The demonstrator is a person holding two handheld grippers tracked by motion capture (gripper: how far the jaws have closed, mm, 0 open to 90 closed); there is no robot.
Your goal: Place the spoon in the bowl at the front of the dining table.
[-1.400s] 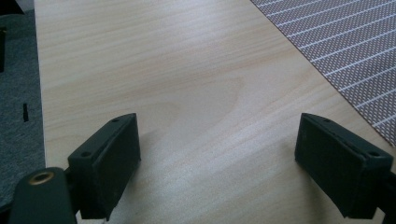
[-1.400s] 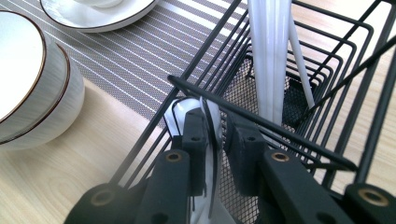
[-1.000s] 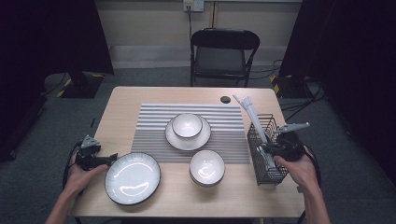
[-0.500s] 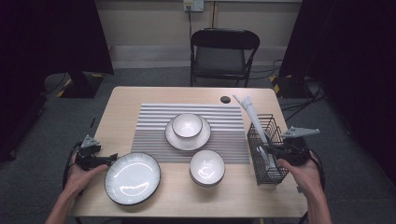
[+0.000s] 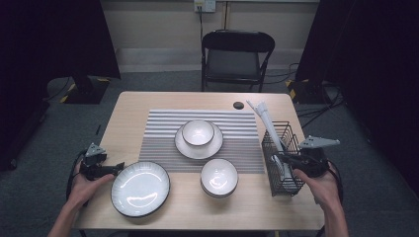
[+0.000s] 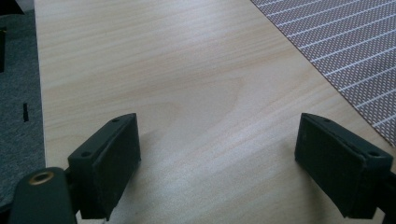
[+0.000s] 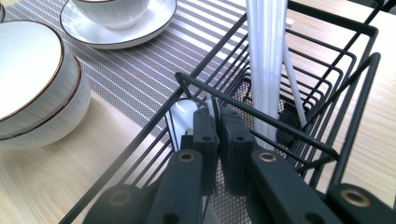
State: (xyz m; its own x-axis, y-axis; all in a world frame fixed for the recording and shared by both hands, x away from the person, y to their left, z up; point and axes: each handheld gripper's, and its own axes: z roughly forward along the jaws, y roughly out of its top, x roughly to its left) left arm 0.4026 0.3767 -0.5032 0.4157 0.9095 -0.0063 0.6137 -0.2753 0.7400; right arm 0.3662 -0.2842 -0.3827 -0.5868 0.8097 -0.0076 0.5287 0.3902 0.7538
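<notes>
Dark curtains close in the room around a pale wooden table (image 5: 148,101) with a grey striped mat (image 5: 163,138) across its middle. At its right edge the right gripper (image 7: 218,135) reaches into a black wire basket (image 5: 291,148), its jaws pressed almost together on the thin edge of a white utensil (image 7: 184,116) standing inside; just what that piece is I cannot tell. Just beyond the jaws a long white utensil (image 7: 266,60) leans in the same basket, glossy and slim, its upper end poking out past the far rim. Further left sit a white bowl (image 5: 219,177), a bowl on a saucer (image 5: 198,133) and a wide plate (image 5: 140,188). By that plate the left gripper (image 6: 219,158) rests low over bare wood, jaws spread wide with nothing between them.
</notes>
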